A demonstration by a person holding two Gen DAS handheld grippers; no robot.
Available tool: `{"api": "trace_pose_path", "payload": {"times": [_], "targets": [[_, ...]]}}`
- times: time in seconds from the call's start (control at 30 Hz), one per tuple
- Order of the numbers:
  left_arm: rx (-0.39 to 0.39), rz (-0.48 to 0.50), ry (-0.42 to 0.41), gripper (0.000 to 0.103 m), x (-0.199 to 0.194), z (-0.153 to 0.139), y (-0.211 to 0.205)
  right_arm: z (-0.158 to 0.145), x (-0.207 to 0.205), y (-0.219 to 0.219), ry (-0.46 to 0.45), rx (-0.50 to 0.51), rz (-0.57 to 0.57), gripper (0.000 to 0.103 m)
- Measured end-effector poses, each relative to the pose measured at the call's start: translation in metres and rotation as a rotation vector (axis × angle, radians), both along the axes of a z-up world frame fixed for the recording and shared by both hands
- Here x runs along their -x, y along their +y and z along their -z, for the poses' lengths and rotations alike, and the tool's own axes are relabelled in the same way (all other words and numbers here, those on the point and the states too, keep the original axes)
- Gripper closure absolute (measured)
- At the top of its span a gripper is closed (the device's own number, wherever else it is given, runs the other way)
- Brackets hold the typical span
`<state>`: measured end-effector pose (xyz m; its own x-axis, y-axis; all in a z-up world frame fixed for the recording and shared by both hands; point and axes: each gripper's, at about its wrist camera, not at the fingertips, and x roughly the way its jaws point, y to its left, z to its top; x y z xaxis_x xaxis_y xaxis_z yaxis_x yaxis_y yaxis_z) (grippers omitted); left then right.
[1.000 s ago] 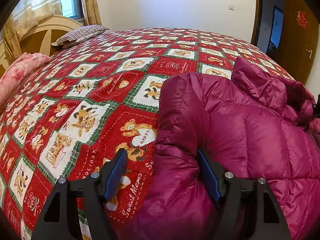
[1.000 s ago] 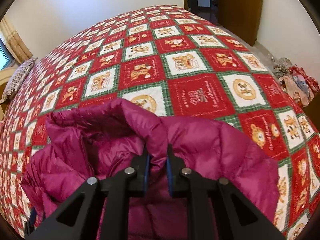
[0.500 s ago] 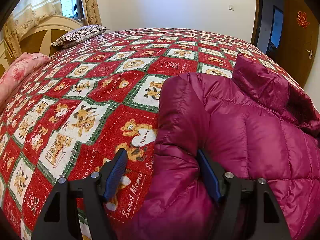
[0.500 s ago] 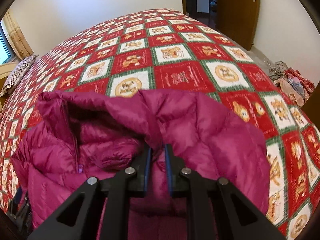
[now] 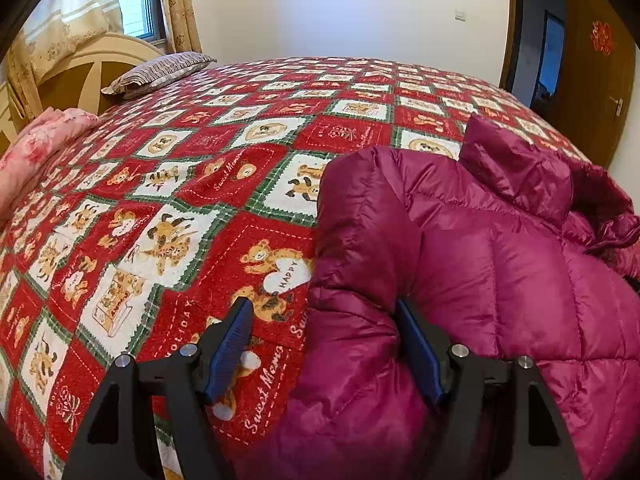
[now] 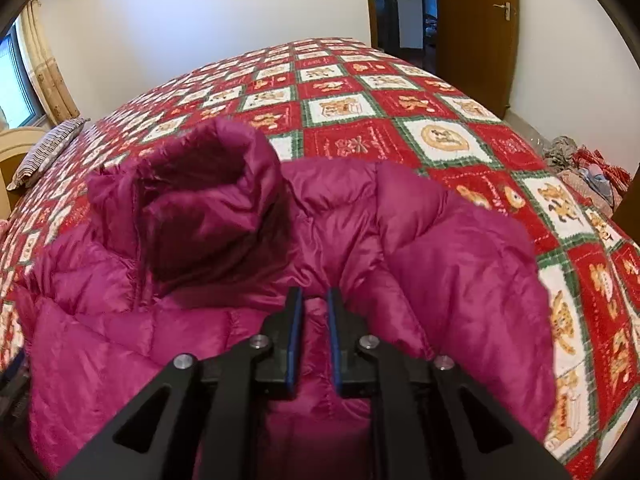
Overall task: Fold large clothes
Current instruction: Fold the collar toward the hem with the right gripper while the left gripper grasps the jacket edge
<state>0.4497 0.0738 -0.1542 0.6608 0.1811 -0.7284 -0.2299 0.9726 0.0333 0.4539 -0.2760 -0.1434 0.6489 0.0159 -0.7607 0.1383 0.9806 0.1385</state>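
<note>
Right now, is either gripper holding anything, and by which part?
Left gripper: open, nothing held. Right gripper: pinching the magenta puffer jacket near its right shoulder.

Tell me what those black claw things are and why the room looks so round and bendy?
Those are two grabbing tools, and a person holds one in each hand. Each tool has a small camera that looks out along its two fingers, and its wide lens makes straight things look curved.

One picture comes from the left gripper. Its jaws are wide open, with a puffy edge of the purple jacket bulging between them.

The other picture comes from the right gripper. Its jaws are close together, with jacket fabric right at the tips, but I cannot tell if they are really pinching it.

The jacket lies on a bed covered by a red teddy-bear quilt. There is a striped pillow at the far end and a pink blanket at the side. The person is folding the jacket.
</note>
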Motion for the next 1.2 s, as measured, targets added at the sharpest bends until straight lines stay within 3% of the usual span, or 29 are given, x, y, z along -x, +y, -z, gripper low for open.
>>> {"api": "trace_pose_path", "payload": {"times": [0.03, 0.07, 0.13, 0.17, 0.23, 0.3, 0.33, 0.4, 0.5, 0.67, 0.77, 0.87, 1.0, 1.13, 1.2], "targets": [[-0.004, -0.001, 0.001, 0.03, 0.0, 0.0, -0.001, -0.009, 0.004, -0.003, -0.028, -0.034, 0.009, 0.066], [-0.008, -0.002, 0.002, 0.03, 0.0, 0.0, -0.001, -0.02, 0.008, -0.007, -0.074, -0.073, 0.018, 0.035], [-0.014, -0.004, 0.001, 0.03, 0.0, 0.0, -0.002, -0.046, 0.013, -0.013, -0.167, -0.125, 0.054, 0.011], [-0.018, -0.004, 0.002, 0.03, 0.0, 0.0, -0.003, -0.054, 0.01, -0.014, -0.185, -0.146, 0.059, 0.011], [-0.023, -0.005, 0.003, 0.03, -0.001, 0.0, -0.003, -0.059, -0.008, -0.01, -0.148, -0.172, 0.045, 0.017], [-0.021, -0.005, 0.003, 0.03, -0.001, 0.0, -0.003, -0.051, -0.033, -0.003, -0.052, -0.163, 0.036, 0.043], [-0.016, -0.005, 0.004, 0.03, -0.001, 0.0, -0.003, -0.044, -0.043, 0.0, -0.012, -0.165, 0.027, 0.049], [-0.003, -0.001, 0.002, 0.03, 0.0, -0.002, -0.002, -0.023, -0.051, 0.003, 0.085, -0.172, -0.001, 0.083], [0.008, 0.044, 0.0, 0.03, 0.005, -0.013, -0.002, 0.002, -0.037, 0.0, 0.124, -0.117, -0.021, 0.088], [0.127, 0.167, -0.141, 0.03, 0.005, -0.076, -0.015, 0.013, -0.011, -0.007, -0.018, -0.133, -0.048, 0.09], [0.12, 0.259, -0.167, 0.025, -0.021, -0.104, -0.041, 0.012, -0.006, -0.004, -0.042, -0.1, -0.045, 0.09], [0.074, 0.367, -0.106, 0.024, -0.062, -0.106, -0.088, 0.012, -0.004, -0.004, -0.052, -0.101, -0.046, 0.09], [-0.007, 0.477, 0.051, 0.024, -0.106, -0.074, -0.151, 0.014, -0.006, -0.004, -0.062, -0.12, -0.043, 0.09], [-0.139, 0.401, 0.212, 0.024, -0.143, -0.034, -0.178, 0.016, -0.007, -0.006, -0.072, -0.127, -0.04, 0.09], [-0.183, 0.357, 0.243, 0.025, -0.156, -0.026, -0.176, 0.017, -0.007, -0.007, -0.074, -0.132, -0.04, 0.09]]}}
